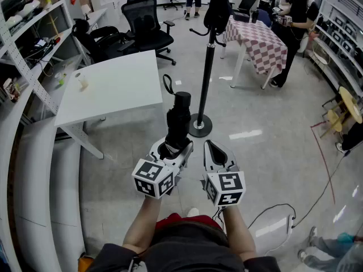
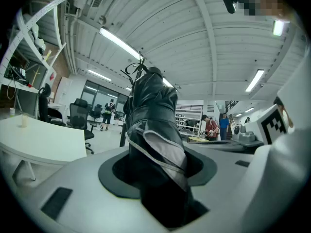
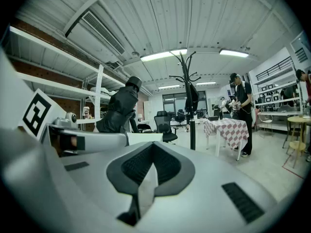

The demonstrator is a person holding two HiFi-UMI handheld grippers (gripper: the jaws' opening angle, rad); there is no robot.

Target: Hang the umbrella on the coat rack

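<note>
A folded black umbrella point(image 1: 178, 120) stands upright from my left gripper point(image 1: 170, 147), which is shut on its lower end. Its strap loop point(image 1: 167, 84) sticks up at the top. In the left gripper view the umbrella point(image 2: 155, 125) fills the space between the jaws of the left gripper point(image 2: 158, 166). The black coat rack point(image 1: 207, 67) stands on the floor just beyond and to the right, with dark clothing on its top hooks. My right gripper point(image 1: 211, 149) is beside the left one, shut and empty. The right gripper view shows that gripper point(image 3: 148, 171), the umbrella point(image 3: 119, 111) at left, and the coat rack point(image 3: 191, 98) ahead.
A white table point(image 1: 113, 86) stands left of the rack, with black office chairs point(image 1: 144, 24) behind it. Shelving point(image 1: 22, 55) lines the left wall. A checkered table point(image 1: 258, 38) and a standing person point(image 1: 298, 16) are at the back right. A cable point(image 1: 309, 205) lies on the floor.
</note>
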